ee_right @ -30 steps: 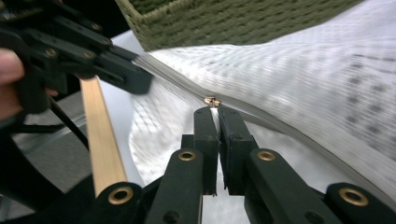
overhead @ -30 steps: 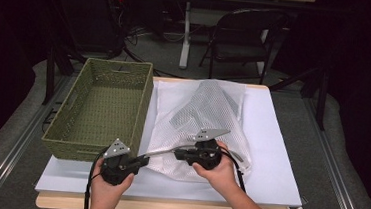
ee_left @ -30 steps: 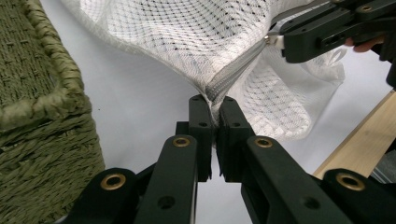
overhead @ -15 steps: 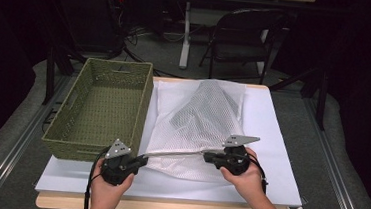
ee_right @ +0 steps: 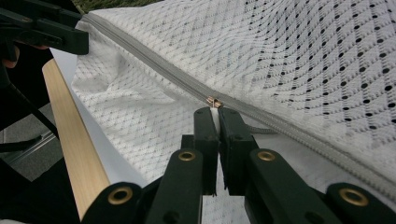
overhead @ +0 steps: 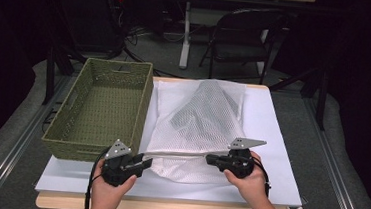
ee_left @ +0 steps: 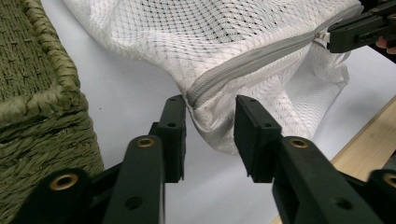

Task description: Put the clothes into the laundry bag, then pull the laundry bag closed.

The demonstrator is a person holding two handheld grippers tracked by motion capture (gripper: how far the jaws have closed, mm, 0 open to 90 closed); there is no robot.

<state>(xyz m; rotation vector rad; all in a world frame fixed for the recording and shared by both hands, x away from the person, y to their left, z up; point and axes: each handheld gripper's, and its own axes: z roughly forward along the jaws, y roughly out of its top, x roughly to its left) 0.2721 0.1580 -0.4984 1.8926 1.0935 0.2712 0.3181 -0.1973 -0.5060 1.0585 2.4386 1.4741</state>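
White mesh laundry bag (overhead: 199,130) on counter (overhead: 276,141), zipper pulled taut between two tools
Right tool (ee_right: 217,116) clamped on zipper pull (ee_right: 214,102) near bag's right end; left tool (ee_left: 210,121) jaws just opening, bag's zipper-end corner loose between them, pads not pressing; green wicker basket (overhead: 100,110) just left of bag

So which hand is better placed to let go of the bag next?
Left, probably. The left gripper has just been opening, its fingers off the mesh bag corner. The right gripper is shut on the zipper pull.
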